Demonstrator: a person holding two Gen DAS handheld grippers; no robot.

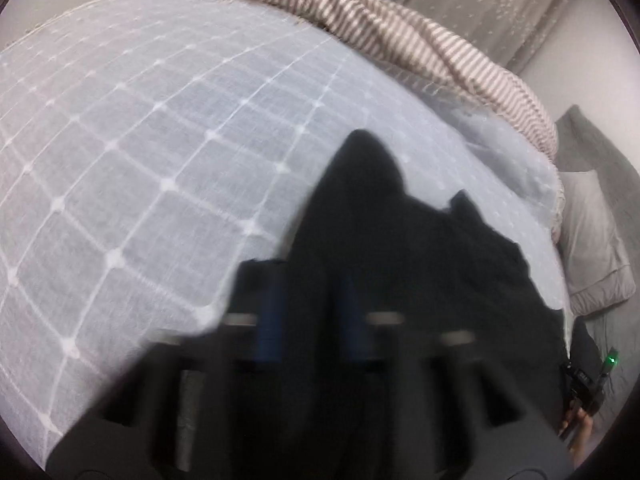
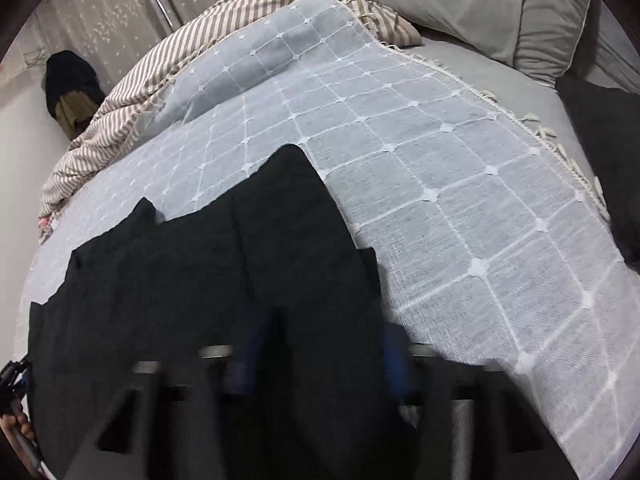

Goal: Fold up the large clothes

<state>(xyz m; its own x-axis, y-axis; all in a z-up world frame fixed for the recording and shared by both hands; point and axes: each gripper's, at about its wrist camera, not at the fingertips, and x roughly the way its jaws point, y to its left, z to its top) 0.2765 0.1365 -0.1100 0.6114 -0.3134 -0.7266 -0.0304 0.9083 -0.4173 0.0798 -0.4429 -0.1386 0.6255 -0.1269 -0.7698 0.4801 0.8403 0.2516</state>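
A large black garment (image 1: 400,240) hangs over the pale blue checked bedspread (image 1: 140,160). My left gripper (image 1: 312,280) is shut on one part of the garment's edge, with cloth bunched between the blue pads. In the right wrist view the same black garment (image 2: 200,280) spreads to the left, and my right gripper (image 2: 320,320) is shut on another part of it, the cloth running up between the fingers. Both grippers hold the garment above the bedspread (image 2: 440,200). The fingertips are mostly hidden by the cloth.
A brown-and-white striped blanket (image 1: 400,28) lies along the far edge of the bed. Grey pillows (image 2: 500,12) sit at the bed's head, next to a dark cushion (image 2: 604,152). A curtain (image 2: 100,12) hangs behind. A dark bundle (image 2: 68,84) sits by the wall.
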